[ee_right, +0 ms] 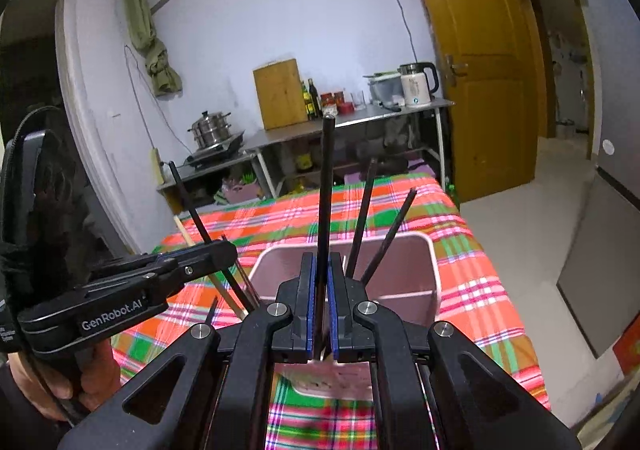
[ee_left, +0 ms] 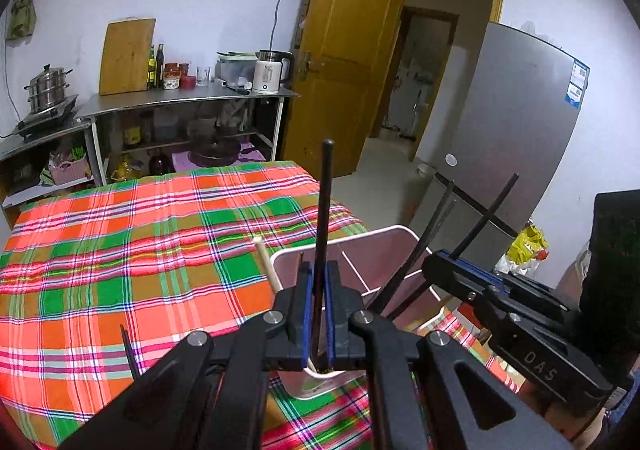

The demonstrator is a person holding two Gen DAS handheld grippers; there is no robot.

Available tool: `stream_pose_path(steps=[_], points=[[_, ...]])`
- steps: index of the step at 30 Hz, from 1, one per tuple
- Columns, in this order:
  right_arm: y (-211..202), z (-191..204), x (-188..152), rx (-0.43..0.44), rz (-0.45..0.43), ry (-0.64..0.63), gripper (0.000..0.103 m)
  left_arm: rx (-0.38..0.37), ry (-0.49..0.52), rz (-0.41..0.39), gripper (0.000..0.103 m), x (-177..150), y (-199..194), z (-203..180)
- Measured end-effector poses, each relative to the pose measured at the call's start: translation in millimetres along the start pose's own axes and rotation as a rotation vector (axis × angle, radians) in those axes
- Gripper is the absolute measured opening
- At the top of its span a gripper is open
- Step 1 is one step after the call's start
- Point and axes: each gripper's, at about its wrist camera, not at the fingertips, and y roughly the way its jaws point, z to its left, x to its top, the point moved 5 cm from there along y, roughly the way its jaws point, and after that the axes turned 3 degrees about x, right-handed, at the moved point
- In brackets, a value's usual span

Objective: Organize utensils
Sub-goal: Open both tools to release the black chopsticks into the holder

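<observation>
My left gripper point(ee_left: 319, 270) is shut on a black chopstick point(ee_left: 325, 205) that stands upright over the pink utensil holder point(ee_left: 384, 236). My right gripper point(ee_right: 321, 262) is shut on another black chopstick point(ee_right: 327, 185), also upright over the holder point(ee_right: 434, 262). Two more black chopsticks point(ee_right: 378, 234) lean inside the holder. A light wooden chopstick point(ee_left: 267, 262) leans at the holder's left rim. The right gripper shows at the right of the left wrist view point(ee_left: 436, 262); the left gripper shows at the left of the right wrist view point(ee_right: 224, 250).
The holder stands on a table with a red, green and orange plaid cloth point(ee_left: 140, 250). A black stick point(ee_left: 130, 350) lies near the cloth's front left. Behind are steel shelves point(ee_left: 192, 97) with a kettle, a wooden door point(ee_left: 344, 49) and a grey fridge point(ee_left: 516, 121).
</observation>
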Motion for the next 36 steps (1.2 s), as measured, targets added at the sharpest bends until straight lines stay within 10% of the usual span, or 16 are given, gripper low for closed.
stream_pose_path(steps=[4, 36], points=[[0.5, -4.1, -0.9, -0.009, 0.016, 0.006, 0.007, -0.003, -0.012, -0.012, 0.022, -0.4, -7.2, 2.3], [-54.6, 28.8, -23.6, 0.003, -0.032, -0.046, 0.011, 0.104, -0.153, -0.055, 0.025, -73.4, -84.3, 77.9]])
